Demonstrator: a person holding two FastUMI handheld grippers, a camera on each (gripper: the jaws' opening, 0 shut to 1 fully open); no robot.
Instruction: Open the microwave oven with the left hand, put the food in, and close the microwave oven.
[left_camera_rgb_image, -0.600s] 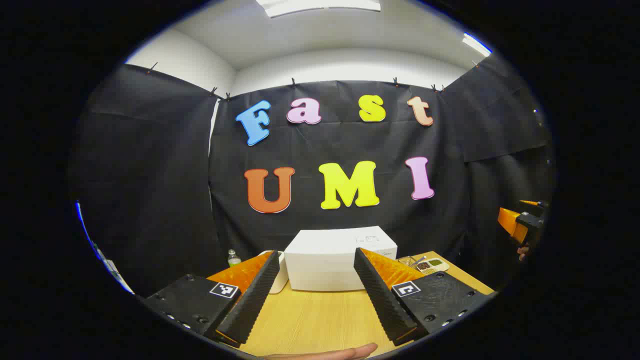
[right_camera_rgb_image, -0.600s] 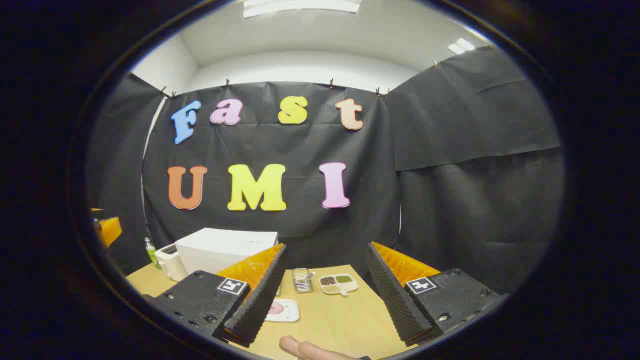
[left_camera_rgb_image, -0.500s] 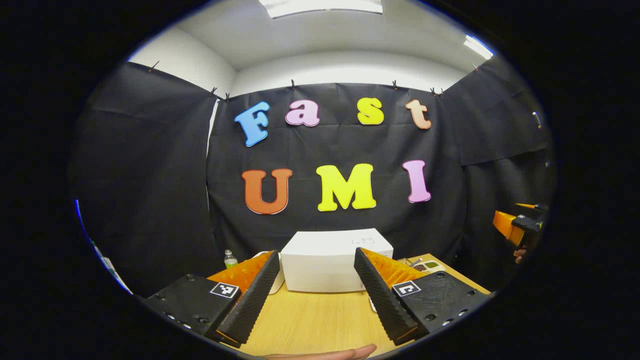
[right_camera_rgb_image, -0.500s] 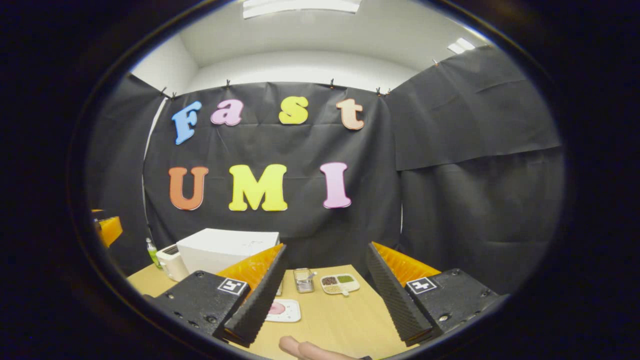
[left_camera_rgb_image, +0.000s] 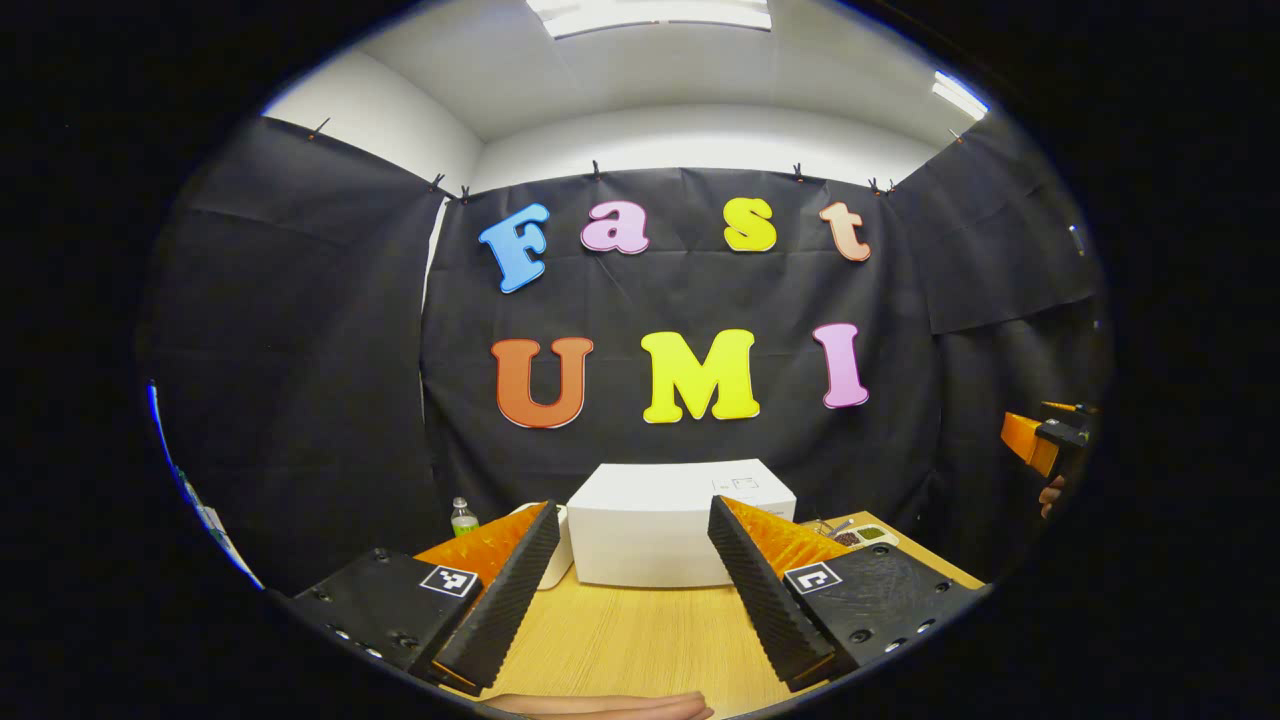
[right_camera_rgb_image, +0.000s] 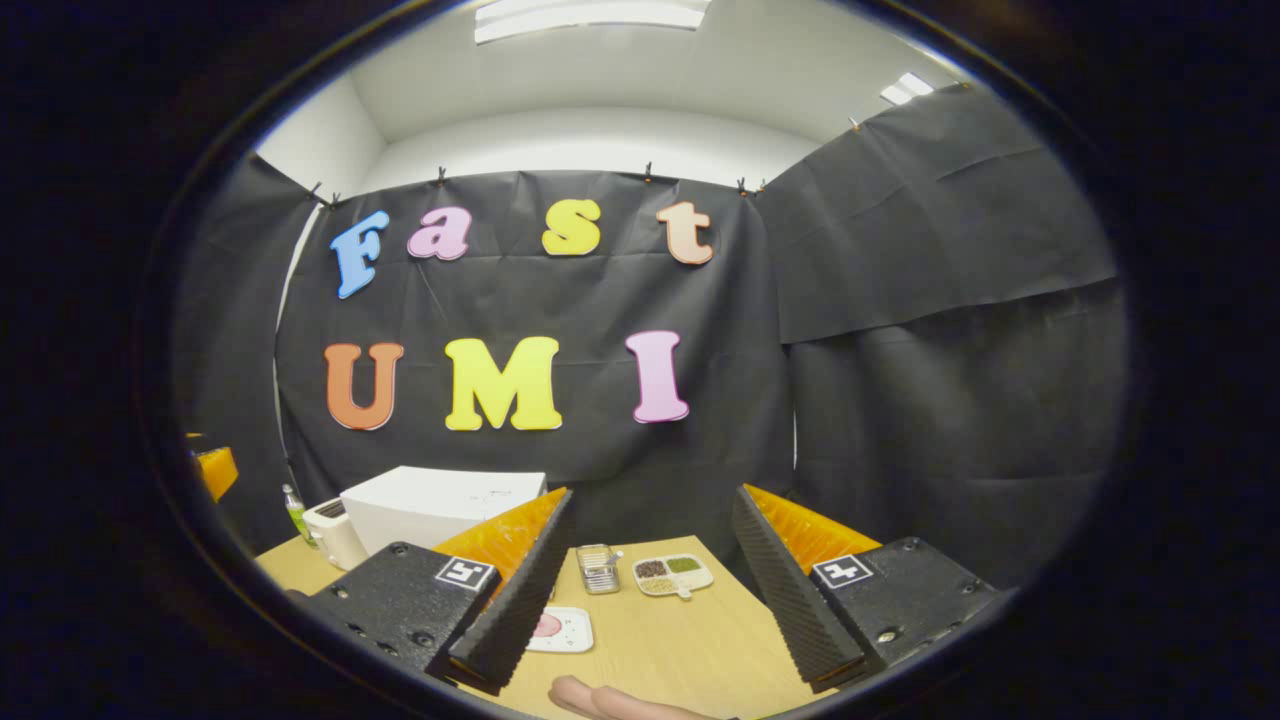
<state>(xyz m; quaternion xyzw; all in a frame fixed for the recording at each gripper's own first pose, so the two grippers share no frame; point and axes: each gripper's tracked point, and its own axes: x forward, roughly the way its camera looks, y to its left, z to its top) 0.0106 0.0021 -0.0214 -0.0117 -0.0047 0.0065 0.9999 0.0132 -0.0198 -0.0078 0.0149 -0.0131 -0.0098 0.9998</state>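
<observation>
From where I stand, a small green bottle and a toaster sit far left on the wooden table, beside the white microwave oven. The left gripper hovers well short of it, jaws spread and empty. I can't see the door handle, so a blind reach might shove the oven. Further right, the right gripper, jaws also apart, hangs above a plate of food; a careless swing could knock the metal basket or divided dish.

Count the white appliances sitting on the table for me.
2: the microwave oven at the table's back, and a smaller white appliance touching its left side. Others may be hidden behind the gripper fingers.
</observation>
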